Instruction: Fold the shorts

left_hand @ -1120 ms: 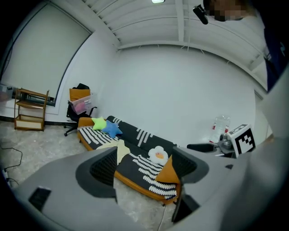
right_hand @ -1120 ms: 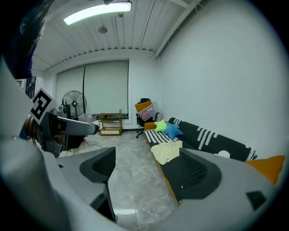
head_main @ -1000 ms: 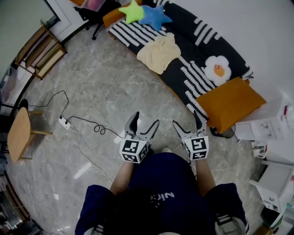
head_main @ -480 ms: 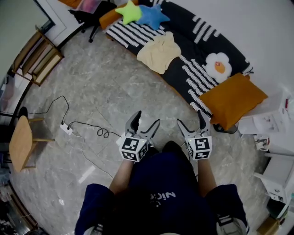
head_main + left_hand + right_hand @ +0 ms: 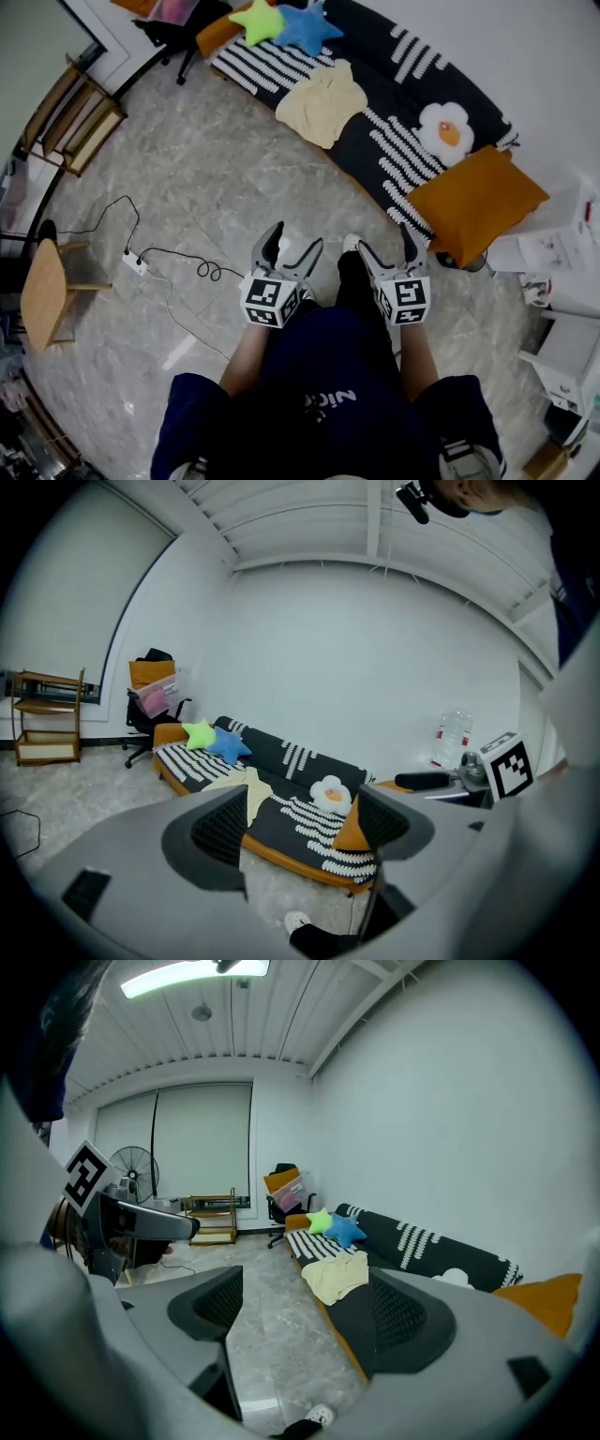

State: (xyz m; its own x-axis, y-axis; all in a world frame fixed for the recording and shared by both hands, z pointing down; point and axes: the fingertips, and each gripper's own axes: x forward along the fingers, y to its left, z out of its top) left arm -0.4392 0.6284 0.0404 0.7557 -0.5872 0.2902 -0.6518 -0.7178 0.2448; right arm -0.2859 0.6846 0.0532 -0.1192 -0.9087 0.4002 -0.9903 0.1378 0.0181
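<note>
- Two grippers are in my hands, side by side in front of my body, both aimed at the sofa (image 5: 389, 89) across the marble floor (image 5: 206, 178).
- My left gripper (image 5: 294, 239) has its jaws spread wide. The left gripper view shows only the room between them.
- My right gripper (image 5: 382, 241) also has its jaws spread, with nothing between the pads. The right gripper view shows only floor and sofa in the gap.
- The shorts (image 5: 323, 103) are pale yellow and lie crumpled on the sofa seat, well apart from both grippers. One edge reaches the front of the seat.
- The shorts sit between the green star pillow (image 5: 255, 19) and blue star pillow (image 5: 305, 25) on one side and the fried-egg cushion (image 5: 443, 134) on the other.
- An orange cushion (image 5: 475, 203) rests at the sofa end nearest my right gripper.
- A power strip (image 5: 134, 263) with a black cable lies on the floor to my left, near a wooden stool (image 5: 42, 292).
</note>
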